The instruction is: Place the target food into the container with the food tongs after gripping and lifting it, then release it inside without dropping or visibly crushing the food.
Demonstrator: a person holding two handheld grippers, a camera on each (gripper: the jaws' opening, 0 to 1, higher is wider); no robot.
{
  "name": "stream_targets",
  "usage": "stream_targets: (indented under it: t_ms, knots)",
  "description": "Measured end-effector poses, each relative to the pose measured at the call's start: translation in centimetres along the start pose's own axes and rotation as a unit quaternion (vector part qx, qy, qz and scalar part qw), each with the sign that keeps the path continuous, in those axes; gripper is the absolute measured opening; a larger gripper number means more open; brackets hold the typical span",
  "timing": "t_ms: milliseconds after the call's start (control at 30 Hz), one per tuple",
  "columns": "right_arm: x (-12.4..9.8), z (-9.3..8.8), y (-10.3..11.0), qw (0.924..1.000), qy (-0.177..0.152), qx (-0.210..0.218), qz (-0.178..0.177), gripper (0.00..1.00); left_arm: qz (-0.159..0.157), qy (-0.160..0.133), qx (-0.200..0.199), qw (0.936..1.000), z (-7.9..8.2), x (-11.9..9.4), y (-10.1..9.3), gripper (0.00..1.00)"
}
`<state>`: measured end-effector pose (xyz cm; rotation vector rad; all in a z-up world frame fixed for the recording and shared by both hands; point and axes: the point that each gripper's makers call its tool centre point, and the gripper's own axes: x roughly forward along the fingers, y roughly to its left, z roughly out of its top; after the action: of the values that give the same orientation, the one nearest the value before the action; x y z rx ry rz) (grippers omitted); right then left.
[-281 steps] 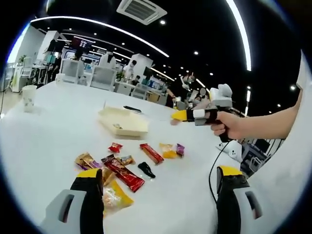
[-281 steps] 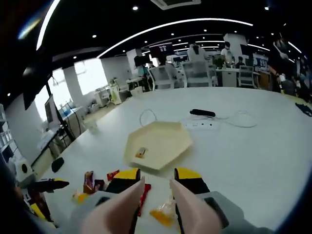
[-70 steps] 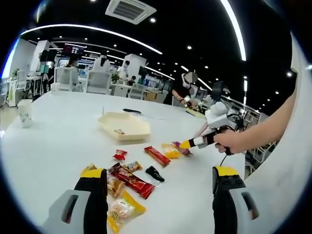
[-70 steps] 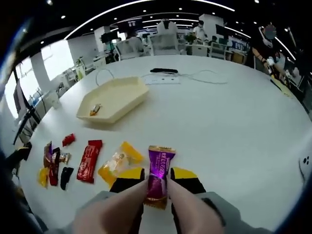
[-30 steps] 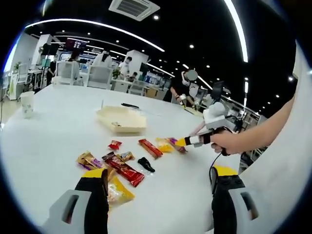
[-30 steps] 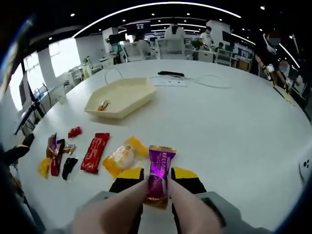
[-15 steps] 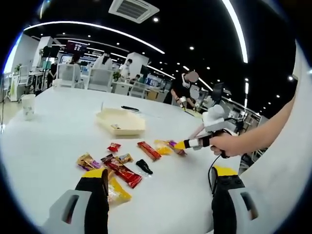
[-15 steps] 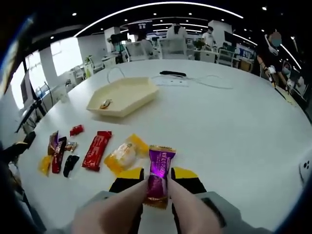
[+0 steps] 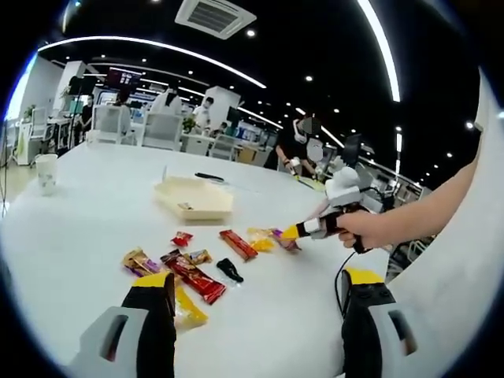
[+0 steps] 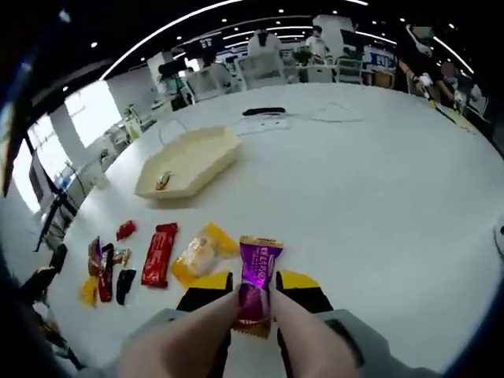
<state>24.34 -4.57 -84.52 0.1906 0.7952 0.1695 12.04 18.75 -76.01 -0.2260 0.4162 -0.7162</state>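
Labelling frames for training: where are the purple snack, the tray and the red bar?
purple snack point(image 10: 257, 277), right gripper view, wrapper middle.
tray point(image 10: 206, 161), right gripper view, near wall.
red bar point(image 10: 160, 253), right gripper view, wrapper middle.

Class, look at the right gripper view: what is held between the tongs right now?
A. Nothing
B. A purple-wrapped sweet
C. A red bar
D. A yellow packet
B: the purple-wrapped sweet stands pinched between the tongs on the right gripper, while the red bar and the yellow packet lie on the table.
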Motion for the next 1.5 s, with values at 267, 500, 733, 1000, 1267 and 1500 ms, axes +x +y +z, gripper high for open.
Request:
stream_targets:
  t_ms: [267,500,733,1000,1267,1500]
  knots:
    - [-1.4,4.5,2.6,0.9978,-0.049,-0.022,0.040,0.21,0.001,0.004,0.004,1.0000,0.1,0.0,-0.1,0.87]
    - [-1.3,5.5,4.0,0.9962,-0.052,-0.040,0.057,0.21,0.005,0.001,0.001,1.0000,0.2,0.0,0.0,0.87]
    - [-1.5,5.3,4.6,0.9957,-0.052,-0.032,0.070,0.21,0.010,0.000,-0.003,0.9999,0.2,-0.3,0.2,0.87]
    - [-2.2,5.5,4.7,0.9952,-0.061,-0.013,0.076,0.21,0.004,0.013,-0.006,0.9999,-0.4,0.3,0.2,0.87]
    - [-2.9,6.5,4.8,0.9932,-0.076,0.014,0.088,0.21,-0.022,0.027,0.015,0.9993,1.2,1.8,-0.3,0.87]
    - [-3.8,7.7,4.7,0.9919,-0.086,0.029,0.089,0.21,-0.031,0.020,0.004,0.9993,1.9,2.6,-0.4,0.87]
